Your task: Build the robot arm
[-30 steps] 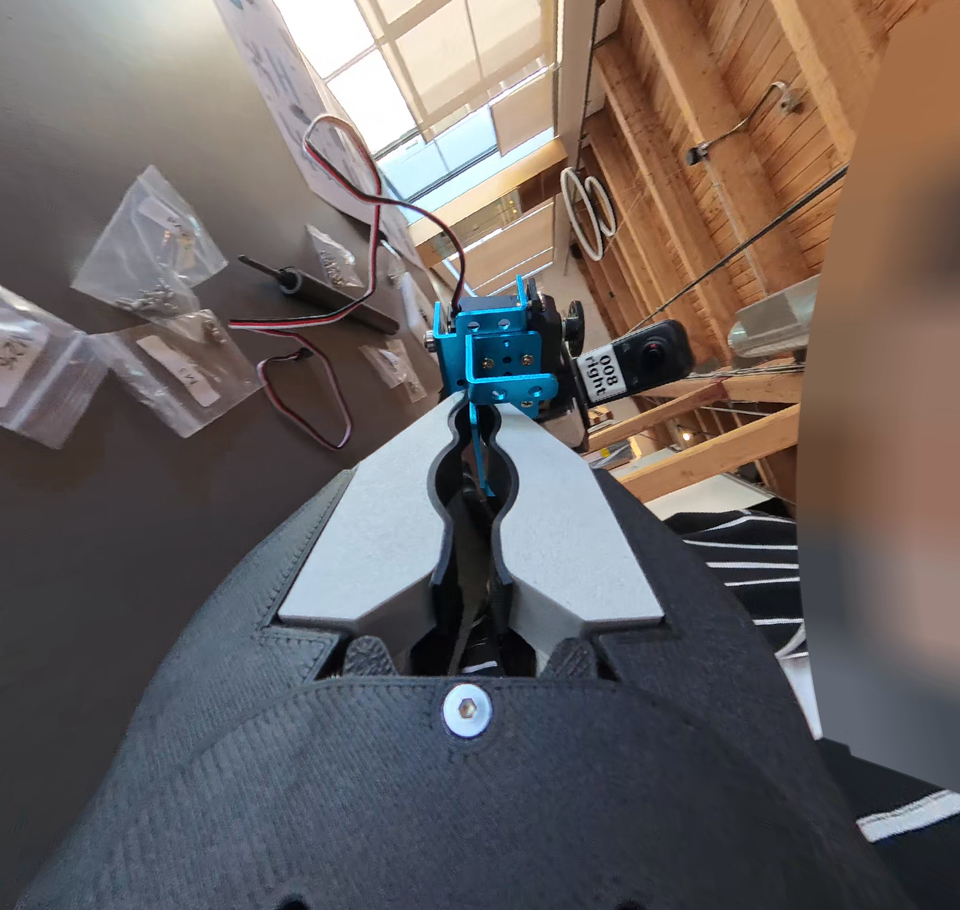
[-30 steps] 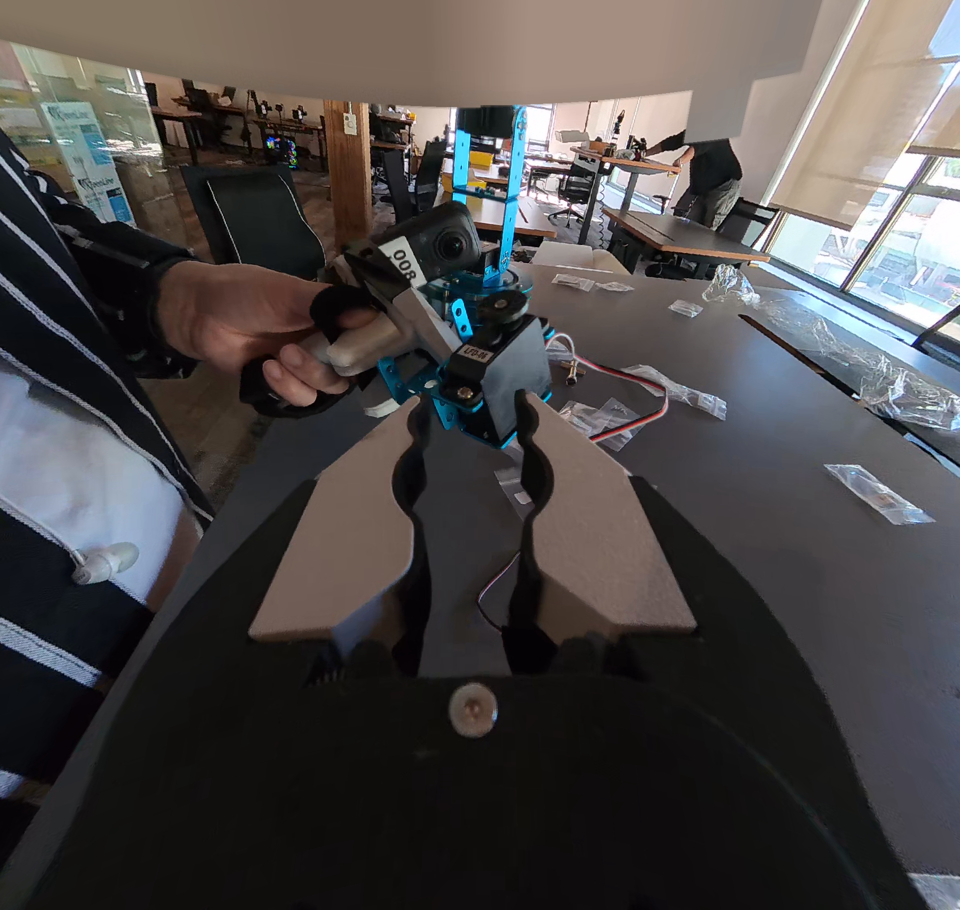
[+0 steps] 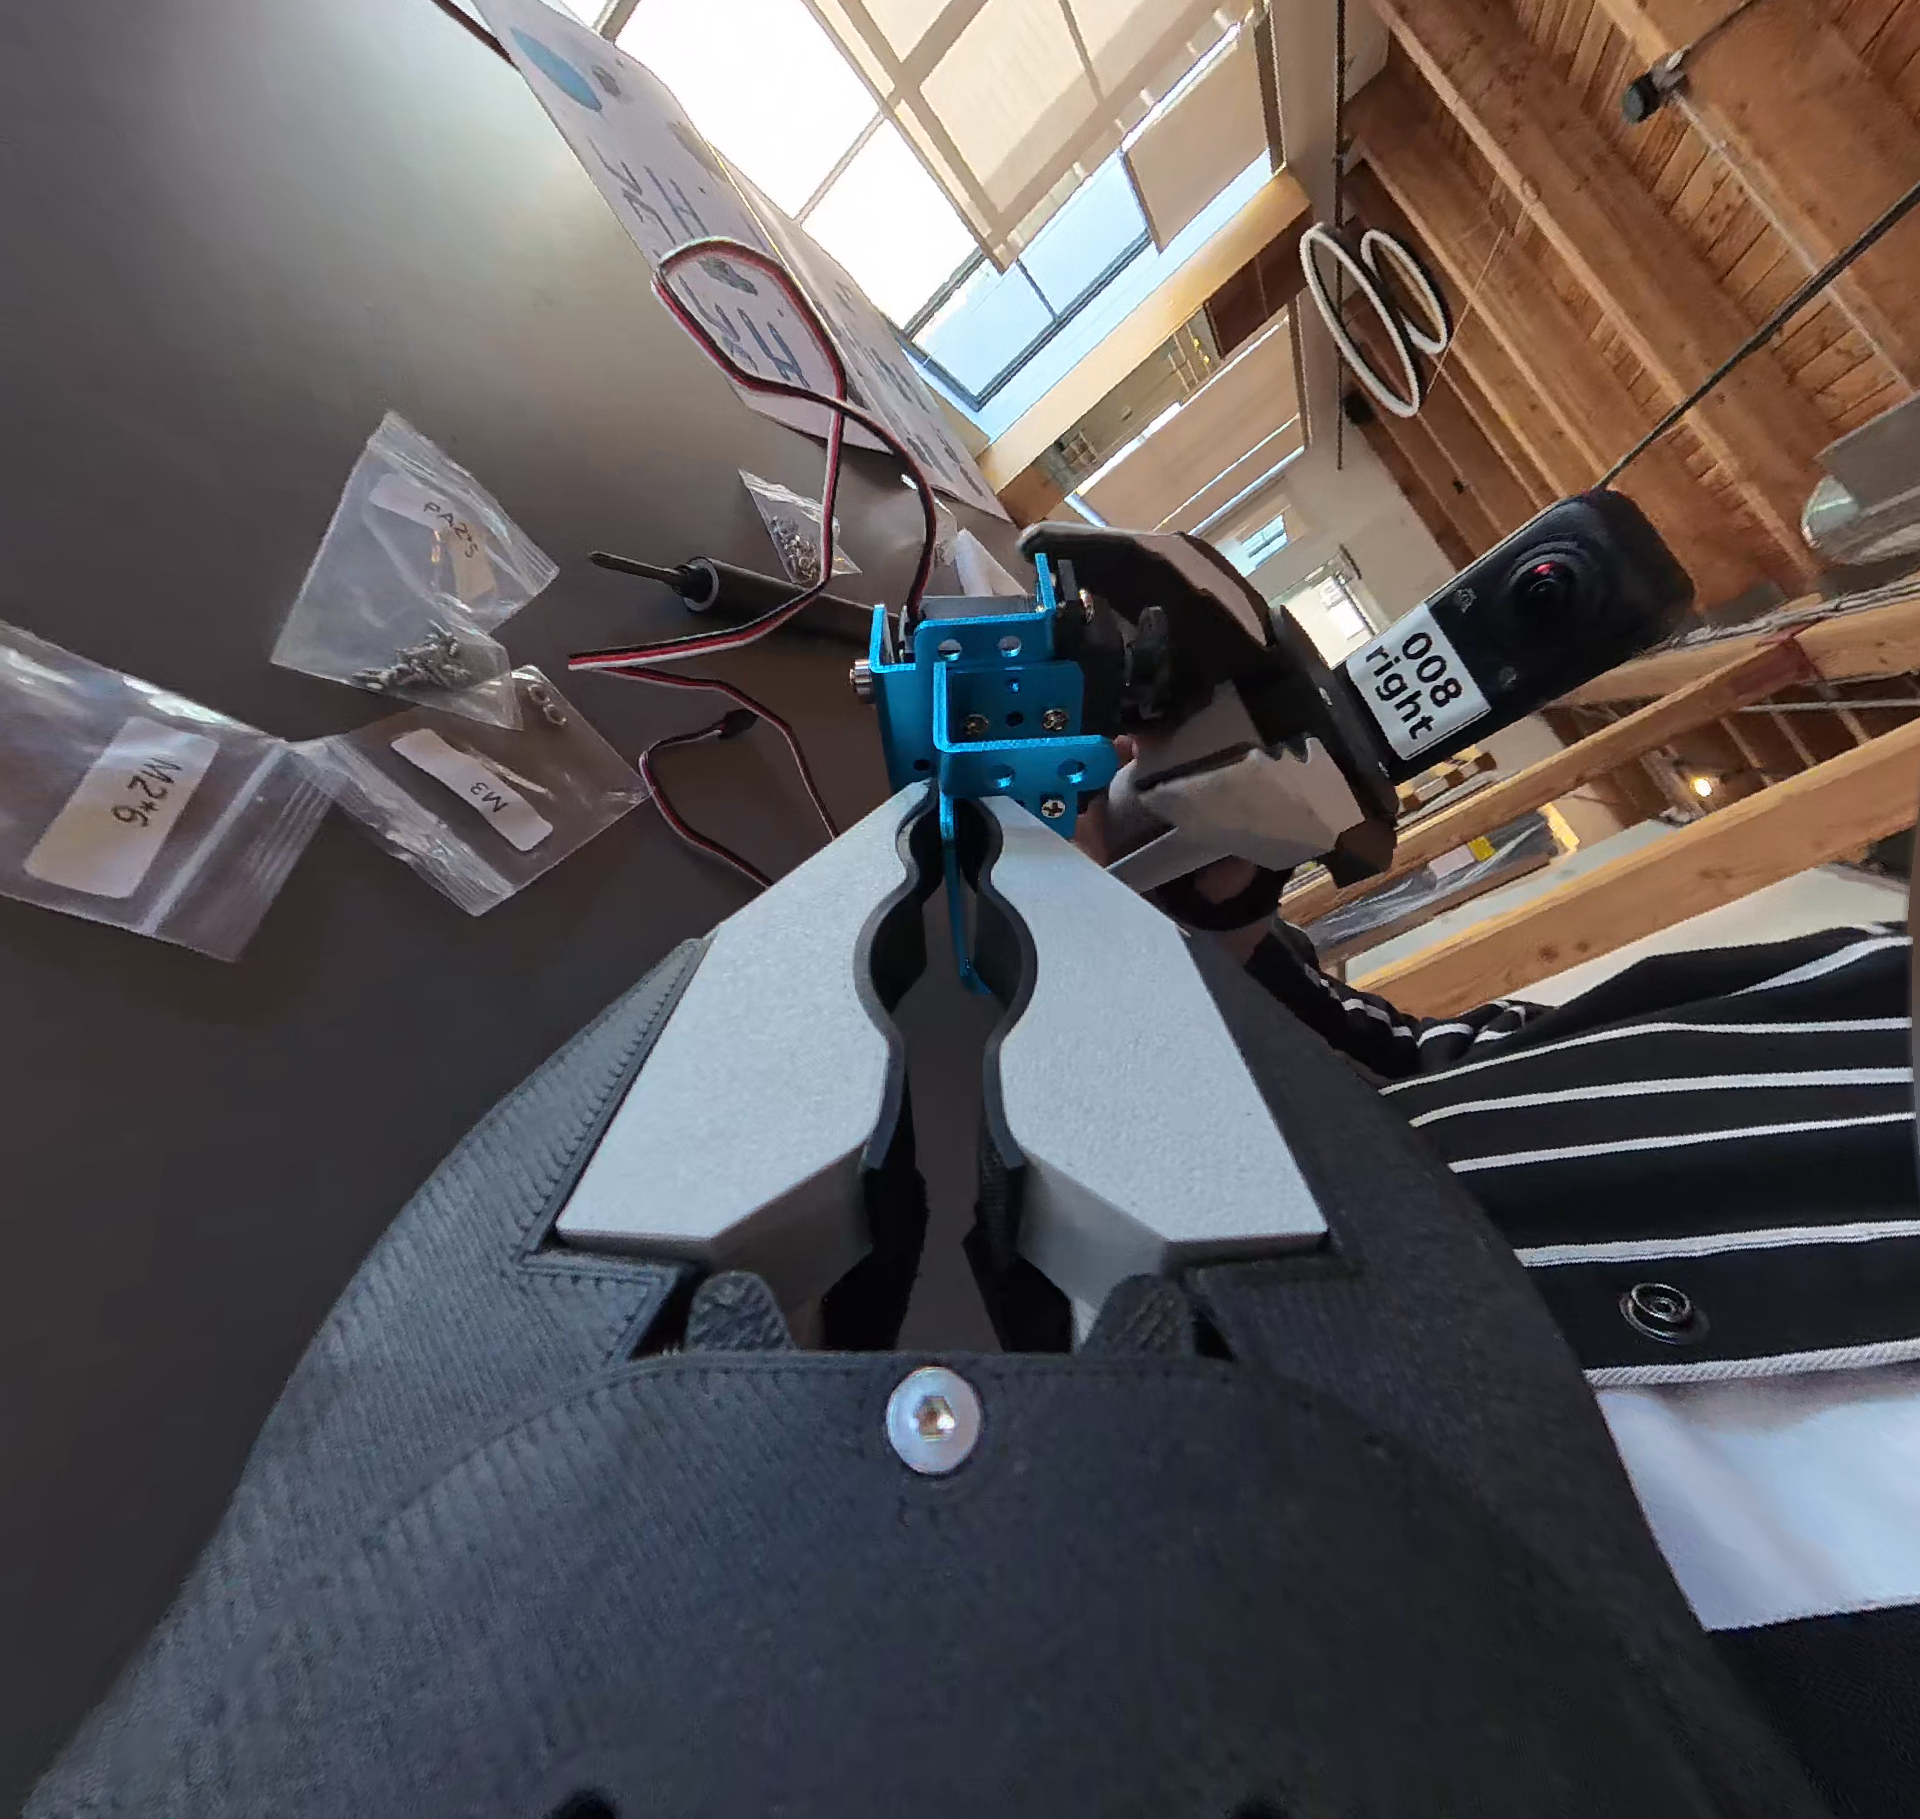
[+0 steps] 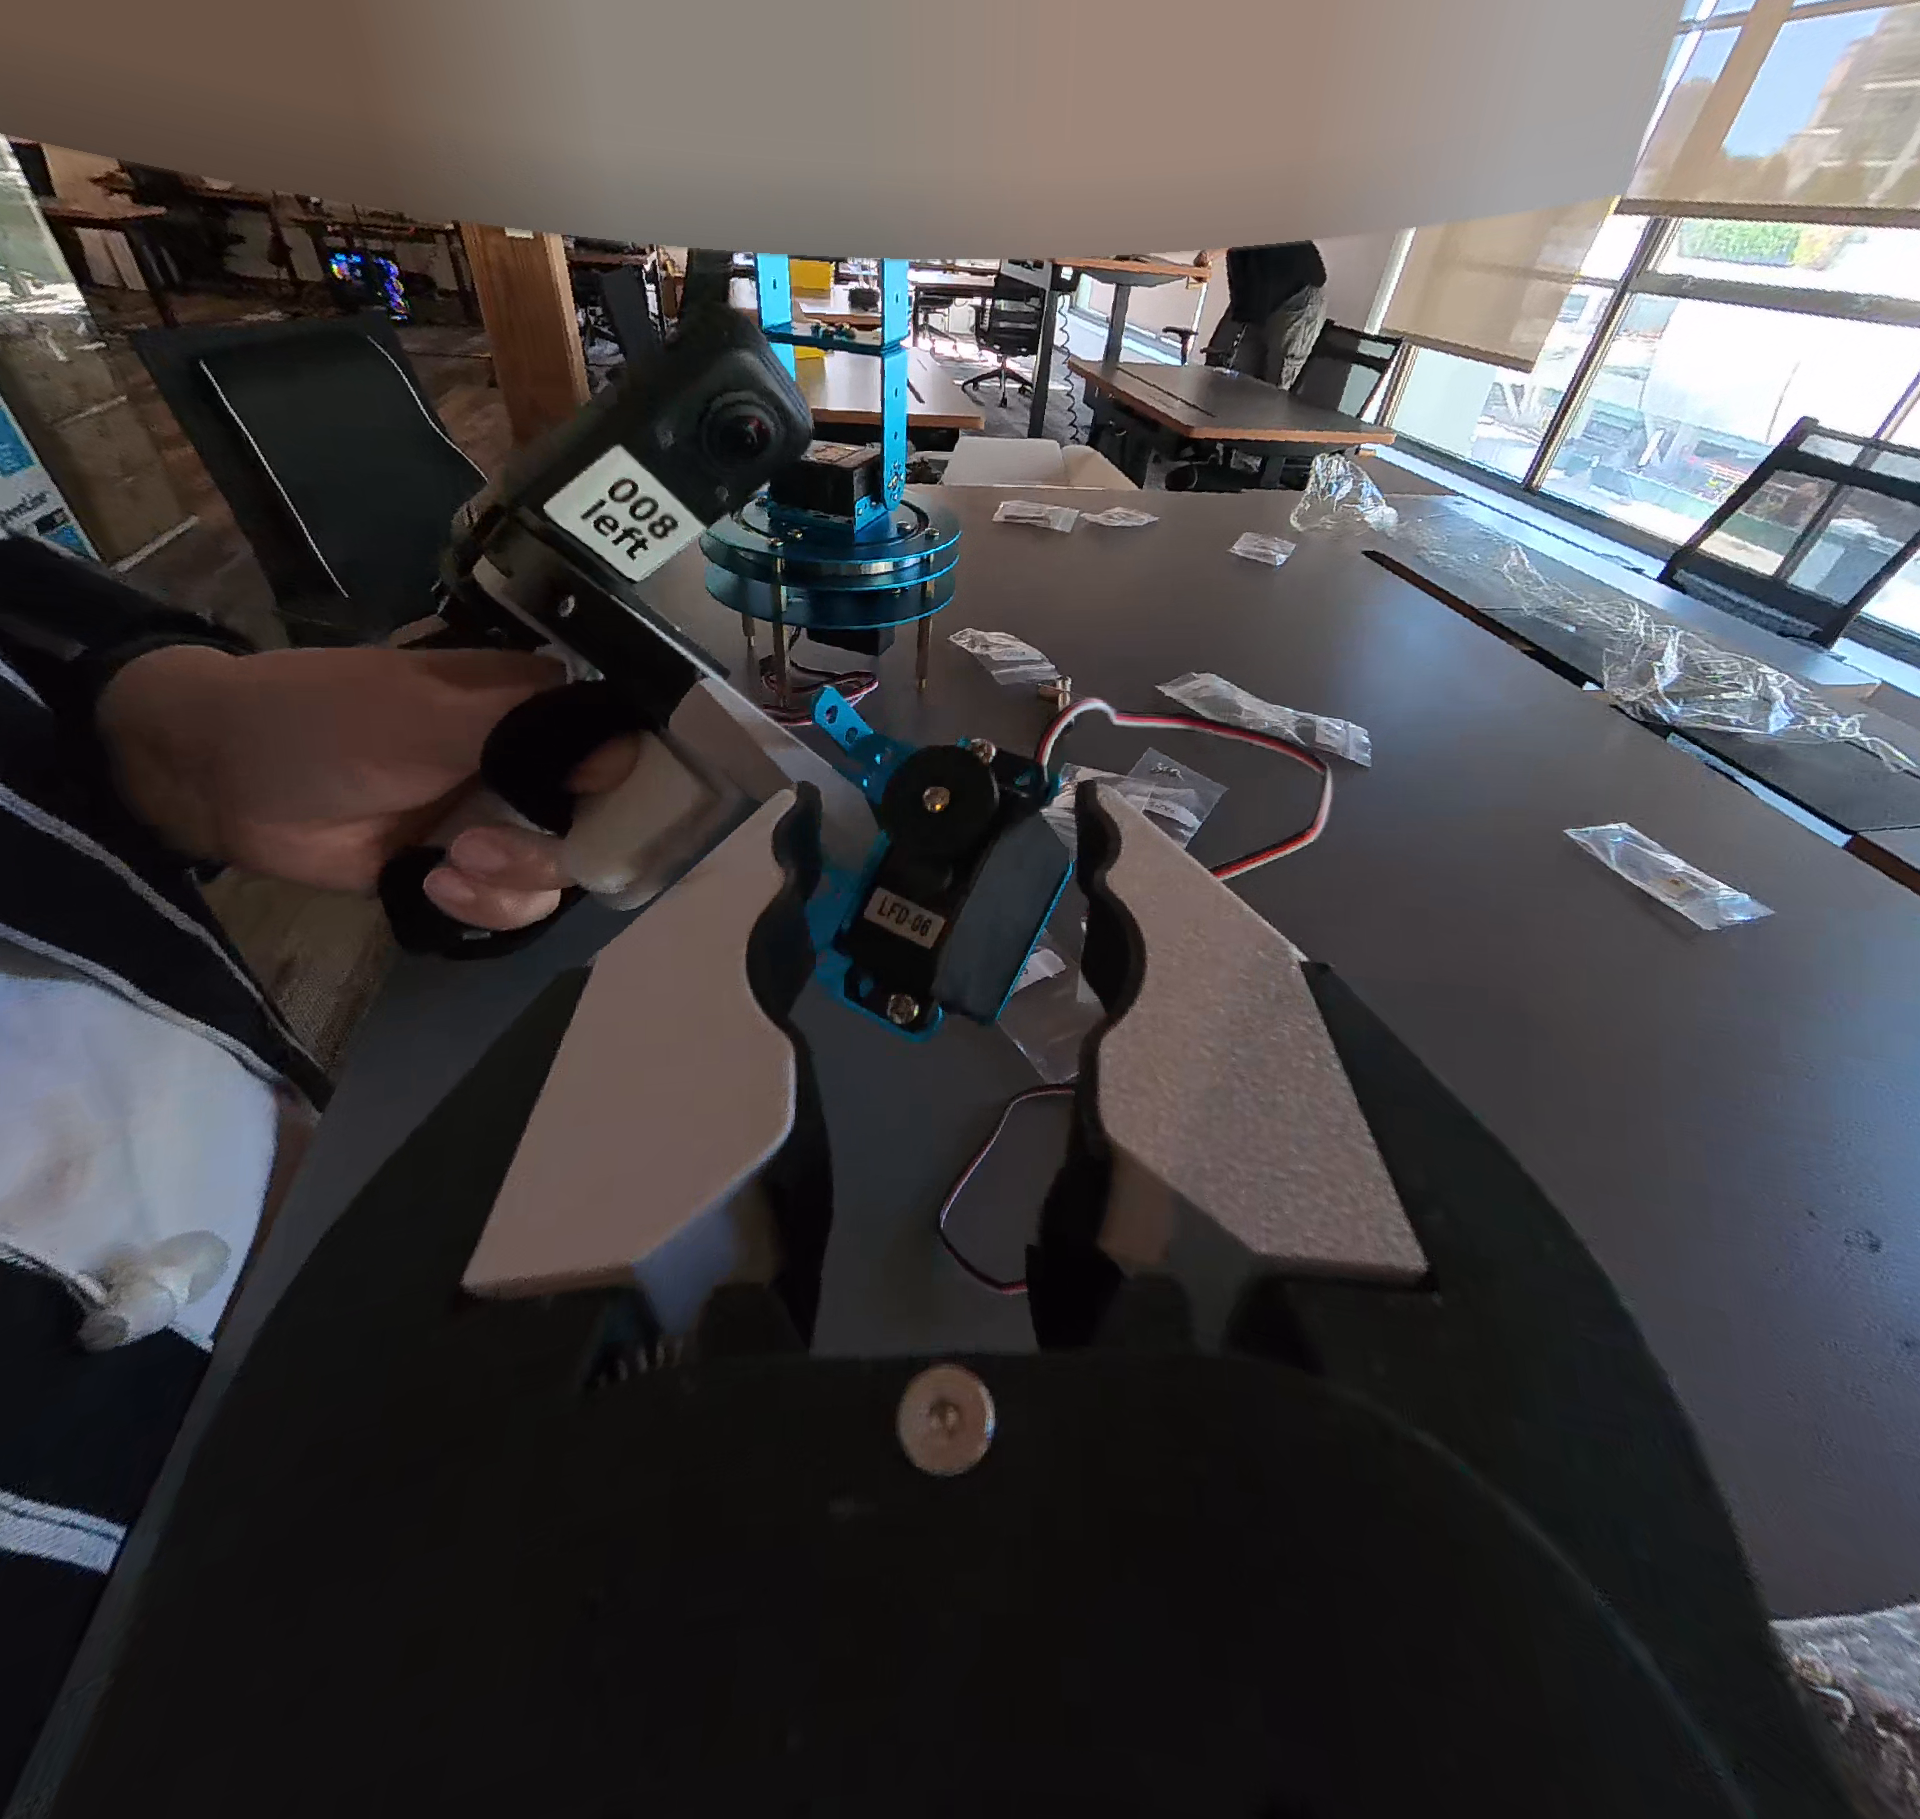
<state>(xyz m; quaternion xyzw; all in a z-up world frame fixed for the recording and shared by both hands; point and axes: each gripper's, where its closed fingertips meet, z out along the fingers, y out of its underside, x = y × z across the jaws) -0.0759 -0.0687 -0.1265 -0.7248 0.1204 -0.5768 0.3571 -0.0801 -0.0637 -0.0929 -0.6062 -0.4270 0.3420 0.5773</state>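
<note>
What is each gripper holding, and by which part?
The left gripper pinches the blue bracket by its thin lower tab. The right gripper stands open around the servo, gripping nothing.

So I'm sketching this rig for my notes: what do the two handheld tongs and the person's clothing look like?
Both tongs, left and right, have flat pale grey fingers with wavy black inner edges, set in a ribbed black body with one silver screw. Each carries a small black camera bearing a white sticker. The grip has black finger loops. The person wears a black sleeve with thin white stripes over white.

Open-plan office, desks, office chairs, timber ceiling
</note>
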